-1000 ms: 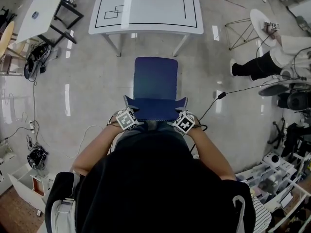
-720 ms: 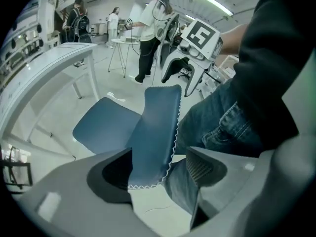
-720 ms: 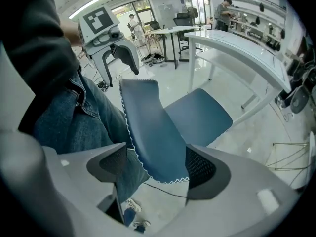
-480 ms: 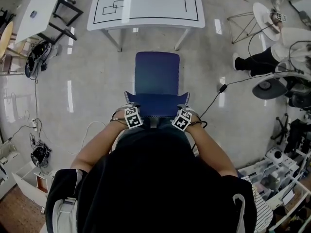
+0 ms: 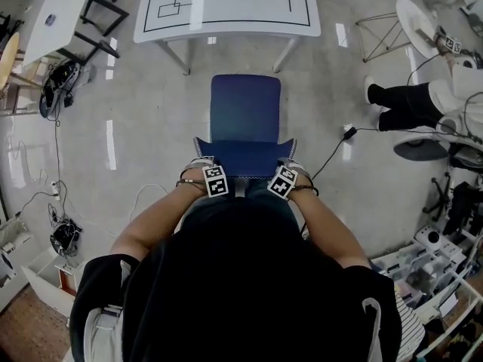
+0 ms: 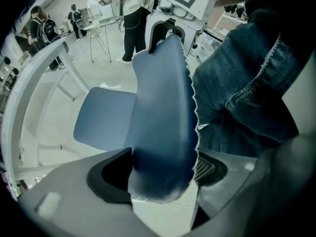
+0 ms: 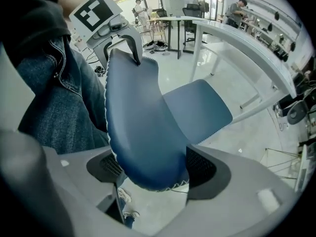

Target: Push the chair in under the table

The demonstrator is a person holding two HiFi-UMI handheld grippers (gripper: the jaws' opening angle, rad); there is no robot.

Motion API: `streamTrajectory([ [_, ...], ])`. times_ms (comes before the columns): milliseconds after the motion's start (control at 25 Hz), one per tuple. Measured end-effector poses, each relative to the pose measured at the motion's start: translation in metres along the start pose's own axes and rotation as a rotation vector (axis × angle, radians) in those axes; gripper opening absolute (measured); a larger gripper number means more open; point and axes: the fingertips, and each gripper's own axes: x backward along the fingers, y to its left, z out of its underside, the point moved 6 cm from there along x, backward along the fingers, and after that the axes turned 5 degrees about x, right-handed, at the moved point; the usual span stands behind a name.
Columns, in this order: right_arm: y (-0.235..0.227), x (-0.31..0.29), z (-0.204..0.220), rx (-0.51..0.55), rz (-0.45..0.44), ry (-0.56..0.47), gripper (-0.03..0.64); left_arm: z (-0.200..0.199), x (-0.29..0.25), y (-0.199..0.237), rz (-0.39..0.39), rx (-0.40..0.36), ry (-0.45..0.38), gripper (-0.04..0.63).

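Head view: left tool [image 5: 202,163] and right tool [image 5: 288,164] each clamped on blue chair [image 5: 245,111] backrest corners; white surface [image 5: 226,21] just ahead.

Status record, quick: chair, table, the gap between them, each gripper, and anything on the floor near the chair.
chair: blue chair, seat towards the table, roughly lined up with its middle
table: white table, black lines on its top
gap: bare floor shows between seat front and table edge; seat not yet under
left gripper: shut on the left end of the backrest
right gripper: shut on the backrest's right end
nearby: black cable on the floor right of the chair; a person's legs further right
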Motion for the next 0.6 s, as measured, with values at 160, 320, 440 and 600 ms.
streamTrajectory([
  [160,0.000,-0.008,0.000,0.012,0.033,0.016,0.400,-0.001,-0.008,0.000,-0.033,-0.008,0.017,0.335],
  [320,-0.001,-0.013,0.001,0.040,0.060,0.032,0.365,-0.002,-0.011,0.003,-0.031,0.001,0.027,0.333],
  [440,-0.002,-0.013,0.001,0.039,0.073,0.010,0.351,-0.003,-0.012,0.004,-0.039,-0.008,0.034,0.322],
  [600,-0.003,-0.012,0.001,0.041,0.096,0.014,0.337,-0.002,-0.011,0.004,-0.056,0.033,0.032,0.298],
])
